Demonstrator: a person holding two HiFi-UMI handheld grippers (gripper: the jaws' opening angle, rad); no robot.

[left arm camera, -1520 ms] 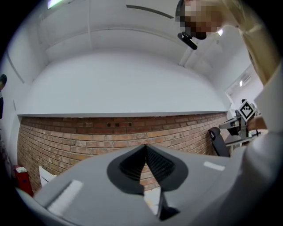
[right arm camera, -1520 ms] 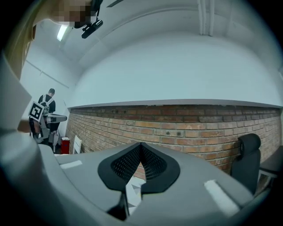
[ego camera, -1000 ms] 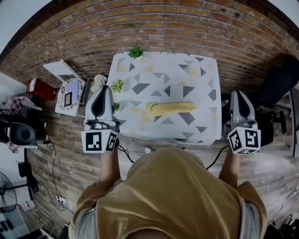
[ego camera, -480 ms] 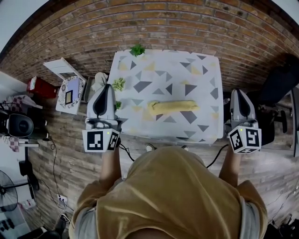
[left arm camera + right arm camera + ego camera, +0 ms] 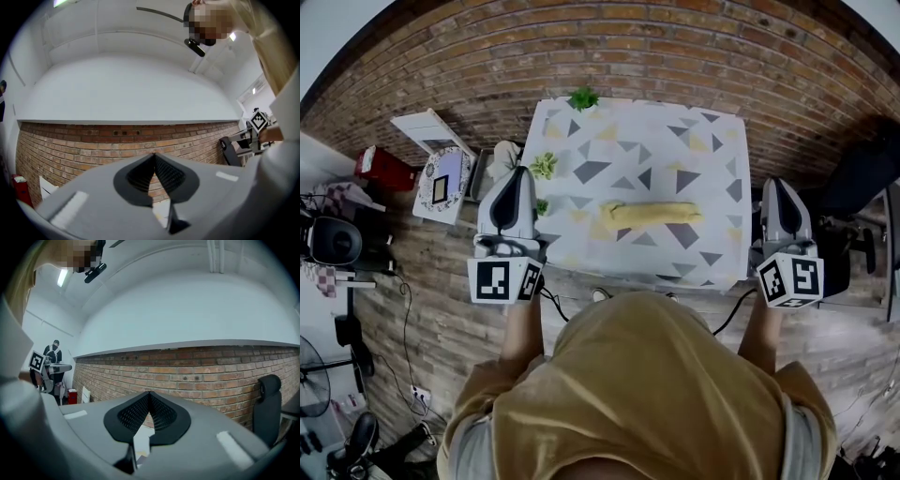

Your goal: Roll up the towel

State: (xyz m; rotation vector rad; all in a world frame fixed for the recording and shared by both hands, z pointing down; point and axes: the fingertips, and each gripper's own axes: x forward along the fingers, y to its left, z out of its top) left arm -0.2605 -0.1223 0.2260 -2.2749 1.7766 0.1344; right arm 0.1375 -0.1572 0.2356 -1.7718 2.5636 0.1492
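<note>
A yellow towel (image 5: pixel 650 215) lies rolled into a long tube across the middle of the table (image 5: pixel 722 169), which has a white cloth with grey and yellow triangles. My left gripper (image 5: pixel 521 174) hangs off the table's left edge, shut and empty. Beyond the table's right edge my right gripper (image 5: pixel 778 186) is held, also shut with nothing in it. In the left gripper view the left gripper (image 5: pixel 153 154) shows its tips meeting against the brick wall. The right gripper (image 5: pixel 149 393) shows the same in the right gripper view. Both are apart from the towel.
Small green plants (image 5: pixel 544 166) stand along the table's left side and one (image 5: pixel 582 97) at its far edge. A white box (image 5: pixel 441 183) and a red object (image 5: pixel 382 169) sit on the floor at left. A dark office chair (image 5: pixel 862 178) is at right. A brick wall (image 5: pixel 637 47) lies beyond.
Both grippers stay shut and in about the same place. The view has shifted a little, so the table and towel sit slightly further right in the picture.
</note>
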